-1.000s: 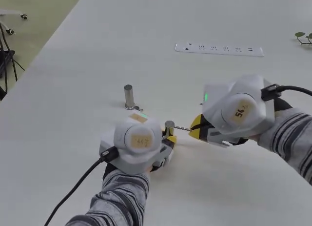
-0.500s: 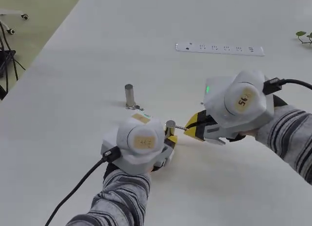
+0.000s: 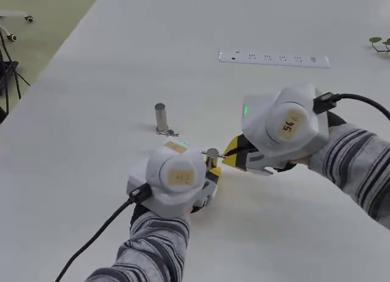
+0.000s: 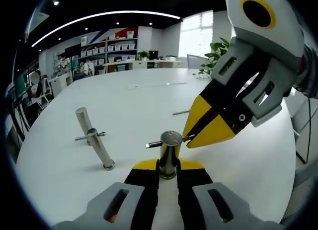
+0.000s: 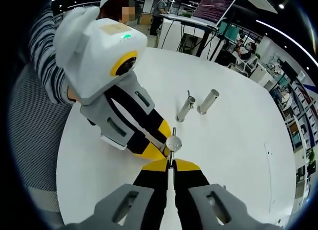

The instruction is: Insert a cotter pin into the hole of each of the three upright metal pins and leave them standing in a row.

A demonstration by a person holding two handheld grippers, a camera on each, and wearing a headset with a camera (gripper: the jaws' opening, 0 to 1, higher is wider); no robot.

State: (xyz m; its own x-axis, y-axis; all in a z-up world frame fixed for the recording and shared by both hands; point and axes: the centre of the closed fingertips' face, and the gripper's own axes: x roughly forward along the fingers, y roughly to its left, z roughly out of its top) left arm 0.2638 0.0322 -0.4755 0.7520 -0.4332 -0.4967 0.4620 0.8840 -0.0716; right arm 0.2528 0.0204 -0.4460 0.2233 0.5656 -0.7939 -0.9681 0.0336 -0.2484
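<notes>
My left gripper point(image 3: 211, 167) is shut on an upright metal pin point(image 3: 212, 154), which stands between its yellow tips point(image 4: 169, 153). My right gripper point(image 3: 229, 155) comes in from the right, shut on a cotter pin point(image 5: 171, 159). The cotter pin passes through the hole near the metal pin's top, and its tip point(image 4: 150, 144) sticks out on the far side. A second metal pin point(image 3: 160, 117) stands further back on the left with a cotter pin point(image 4: 89, 136) through it. In the right gripper view a third pin point(image 5: 208, 102) shows beside it point(image 5: 185, 110).
A white power strip point(image 3: 274, 59) lies at the back of the white table point(image 3: 91, 142). A small plant point(image 3: 381, 45) sits at the far right edge. A loose cotter pin point(image 4: 181, 112) lies on the table beyond the grippers. The table's left edge drops to the floor.
My right gripper has moved left toward the held metal pin. The cotter pin has slid further through the hole, and its tip now shows on the other side. The left gripper has stayed put.
</notes>
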